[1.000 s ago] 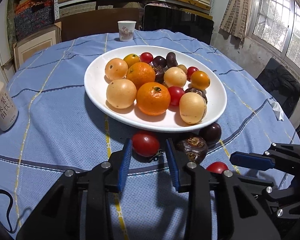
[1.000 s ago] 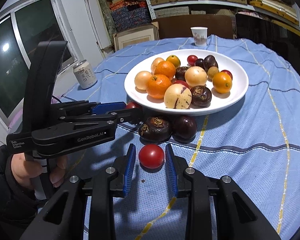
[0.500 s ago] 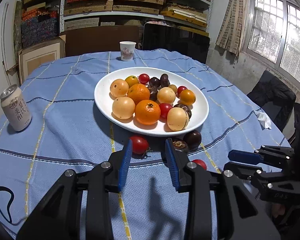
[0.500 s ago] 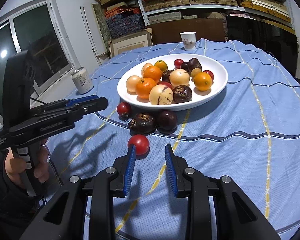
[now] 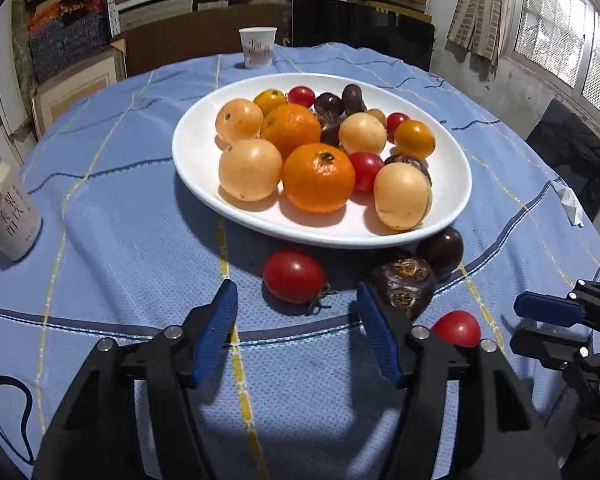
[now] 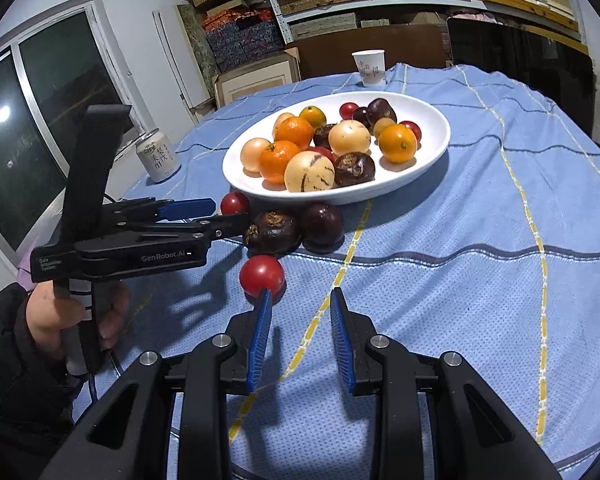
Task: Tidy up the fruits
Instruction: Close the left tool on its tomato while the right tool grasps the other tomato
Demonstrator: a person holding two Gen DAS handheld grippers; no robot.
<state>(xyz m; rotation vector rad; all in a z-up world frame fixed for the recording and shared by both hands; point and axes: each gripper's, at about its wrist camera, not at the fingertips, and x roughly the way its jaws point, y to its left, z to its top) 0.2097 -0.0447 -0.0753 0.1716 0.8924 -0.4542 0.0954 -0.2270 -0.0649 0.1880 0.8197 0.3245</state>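
- A white oval plate [image 5: 452, 200] is seen at the centre of the counter [image 5: 112, 208], which is covered by a blue cloth; tangerines, pale yellow round fruits, cherry tomatoes and dark purple fruits are heaped on it.
- Four fruits are left on the cloth just off the plate's near rim, at about 6 o'clock: a cherry tomato with its stem [image 5: 294, 277], a wrinkled dark fruit [image 5: 405, 285], a smooth dark purple fruit [image 5: 440, 249] touching it, and a second cherry tomato [image 6: 261, 276] nearer the edge.
- The left hand-held gripper [image 5: 296, 310] is pointed down at the stemmed tomato; its jaws are opening, and the tomato lies just ahead of the blue pads, untouched, with nothing gripped.
- The right hand-held gripper [image 6: 301, 304] is clenched to its narrowest with nothing between the pads; the second tomato sits just beyond its left fingertip, at about 11 o'clock.
- A drink can [image 5: 8, 216] is stood at the counter's 9 o'clock edge, a paper cup [image 5: 257, 48] at 12 o'clock beyond the plate.
- The left gripper's handle is held by a hand [image 6: 56, 312] in a dark sleeve.
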